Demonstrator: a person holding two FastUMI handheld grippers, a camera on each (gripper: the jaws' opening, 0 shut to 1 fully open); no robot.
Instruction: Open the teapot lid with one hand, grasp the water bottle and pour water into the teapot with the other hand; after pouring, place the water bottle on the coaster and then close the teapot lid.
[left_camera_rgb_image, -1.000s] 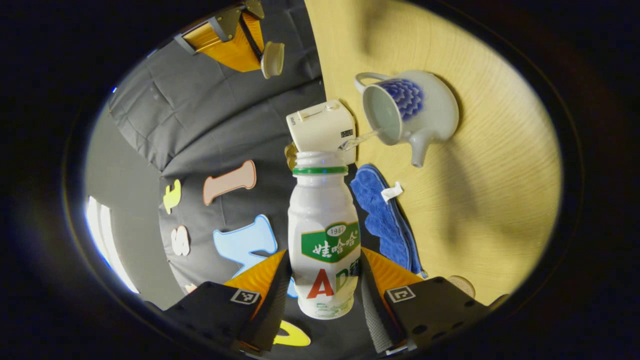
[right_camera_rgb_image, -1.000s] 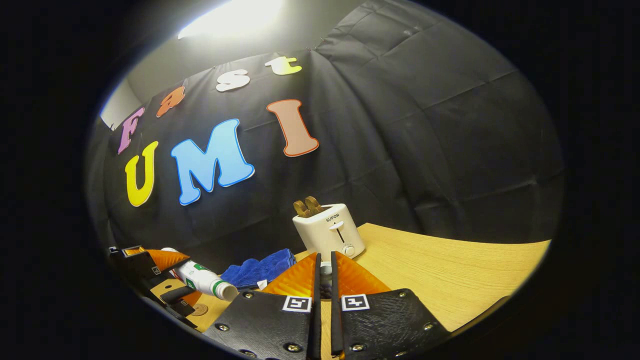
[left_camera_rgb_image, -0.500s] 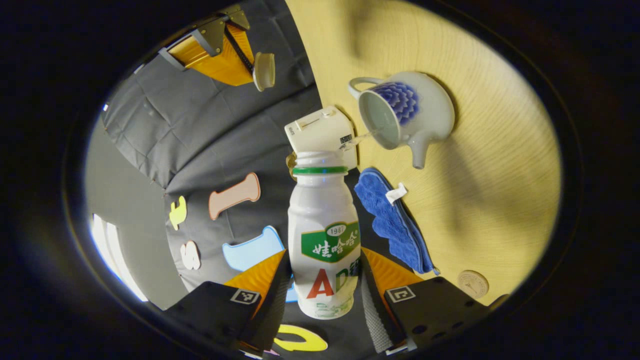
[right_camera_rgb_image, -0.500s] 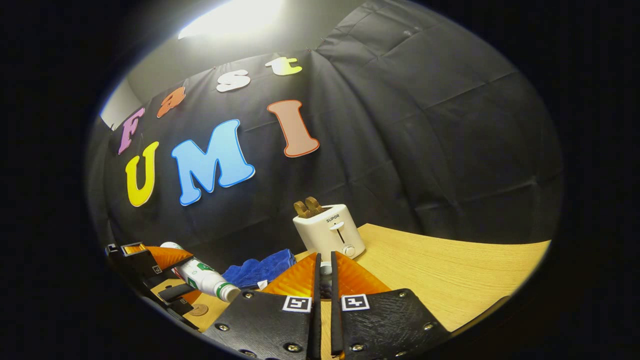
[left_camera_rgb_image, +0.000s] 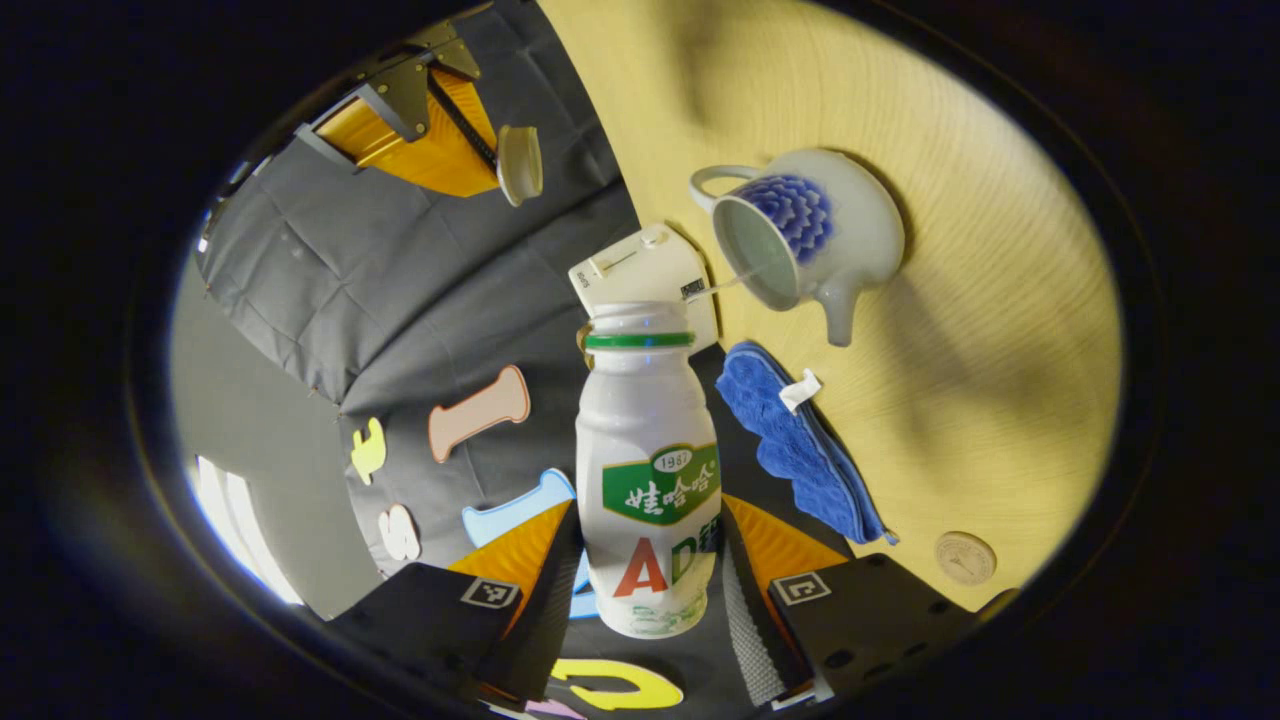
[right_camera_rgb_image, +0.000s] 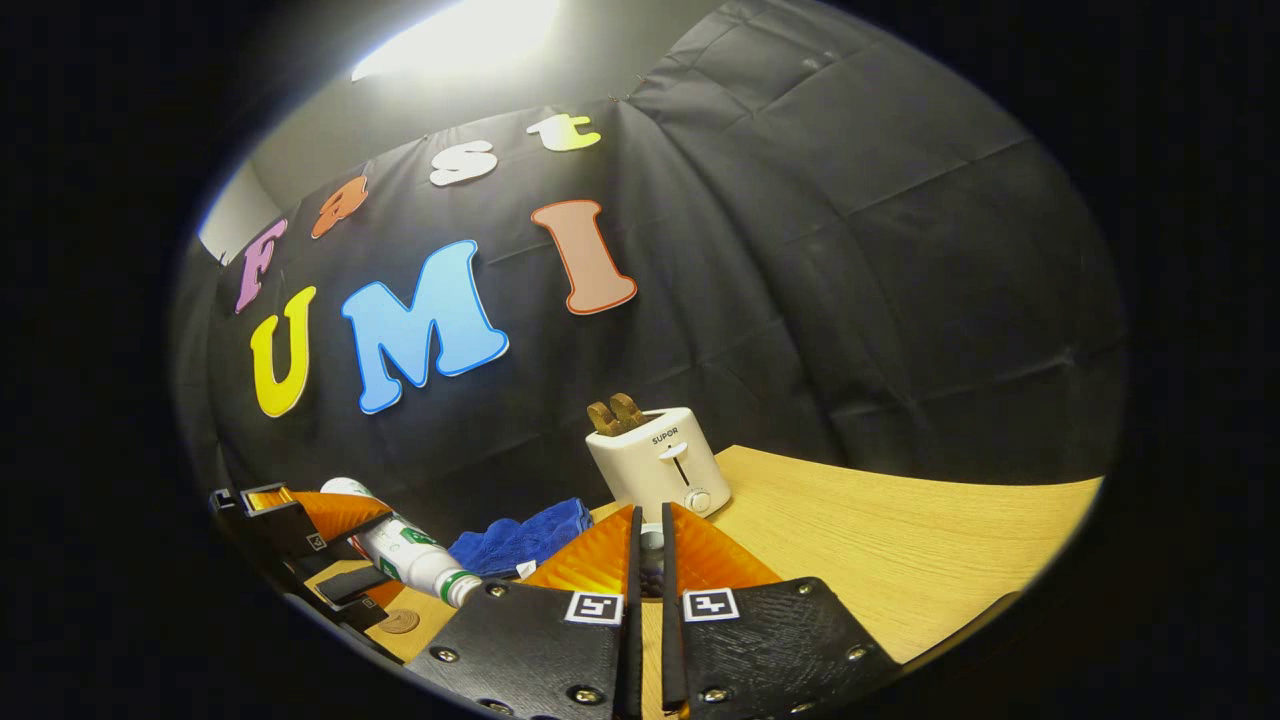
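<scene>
Tilted further, water bottle (left_camera_rgb_image: 648, 470) sits clamped between left gripper (left_camera_rgb_image: 648, 590) jaws.

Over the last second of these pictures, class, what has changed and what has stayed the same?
In the right gripper view, the white plastic water bottle has tipped its mouth further down. In the left gripper view, the round wooden coaster has come into sight. Unchanged: the left gripper stays clamped on the bottle, a thin stream still runs into the white ceramic teapot, and the right gripper still holds the lid.
</scene>
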